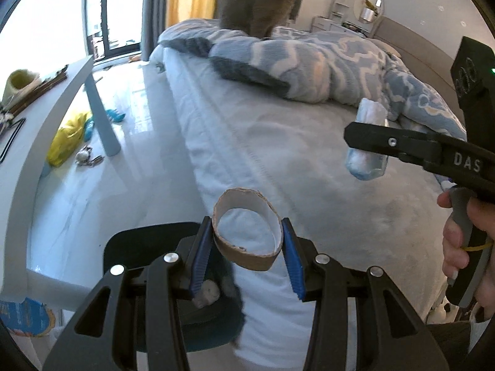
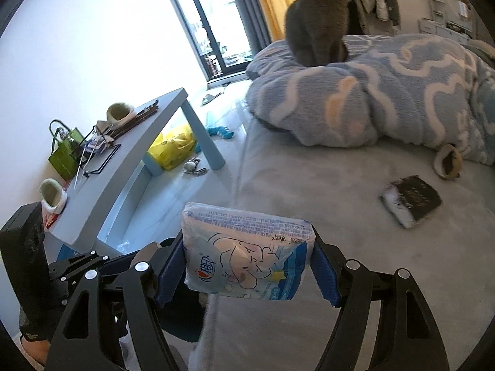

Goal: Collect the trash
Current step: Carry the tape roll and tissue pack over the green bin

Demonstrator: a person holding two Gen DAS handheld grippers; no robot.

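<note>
My left gripper (image 1: 247, 244) is shut on a brown cardboard tape core (image 1: 247, 235), held over the bed's corner. Just below it stands a dark trash bin (image 1: 173, 278) with crumpled paper inside. My right gripper (image 2: 250, 262) is shut on a blue-and-white tissue pack (image 2: 247, 256); the pack also shows in the left wrist view (image 1: 368, 142), above the bed. The left gripper appears in the right wrist view at the lower left (image 2: 92, 262). On the bed lie another cardboard ring (image 2: 448, 160) and a small black box (image 2: 411, 201).
A grey cat (image 2: 318, 21) sits on the blue patterned blanket (image 2: 402, 92) on the grey bed (image 1: 294, 154). A light blue side table (image 2: 130, 160) holds clutter at left. A yellow bag (image 1: 66, 137), keys and a toy lie on the floor.
</note>
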